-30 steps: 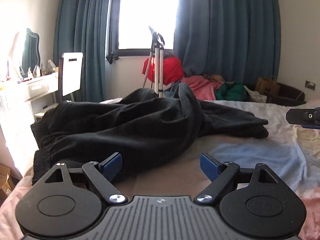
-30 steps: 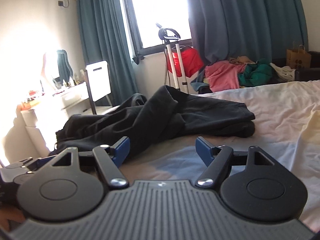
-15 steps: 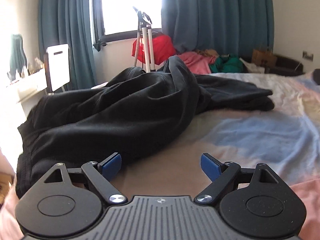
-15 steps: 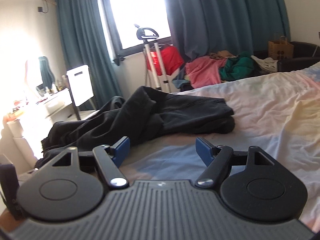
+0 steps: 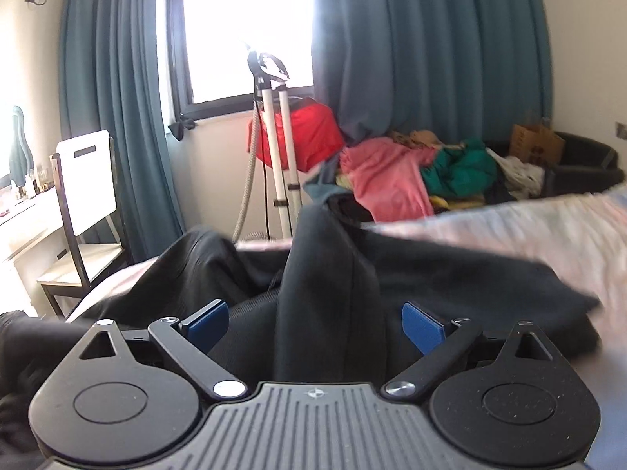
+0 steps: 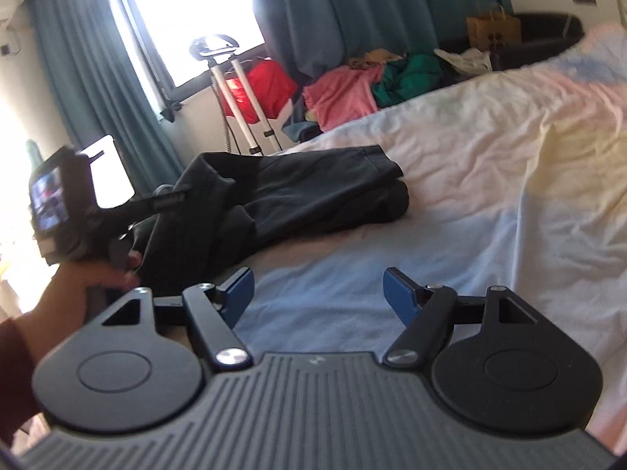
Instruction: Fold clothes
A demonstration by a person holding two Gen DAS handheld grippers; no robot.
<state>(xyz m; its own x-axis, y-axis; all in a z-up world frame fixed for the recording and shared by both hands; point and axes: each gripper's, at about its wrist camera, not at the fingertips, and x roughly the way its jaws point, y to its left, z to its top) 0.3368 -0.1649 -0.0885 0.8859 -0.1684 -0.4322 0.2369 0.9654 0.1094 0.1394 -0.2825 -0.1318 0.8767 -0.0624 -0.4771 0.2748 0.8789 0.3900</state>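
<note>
Lying crumpled on the bed point(image 6: 490, 164), the black trousers point(image 6: 298, 192) look soft and floppy, best pinched at an edge; left gripper point(image 5: 315, 323) and right gripper point(image 6: 317, 286) gape wide, empty.

A bright window point(image 5: 250, 27) sits between long teal curtains point(image 5: 423, 47). Below it stands a white garment steamer pole point(image 5: 280, 156) in front of a red bag point(image 5: 313, 137). To its right, a pile of pink and green laundry point(image 5: 415, 172) lies beside a brown paper bag point(image 6: 493, 28). A white chair point(image 5: 86, 188) stands at far left. The bed's pastel sheet point(image 6: 490, 180) is rumpled.
</note>
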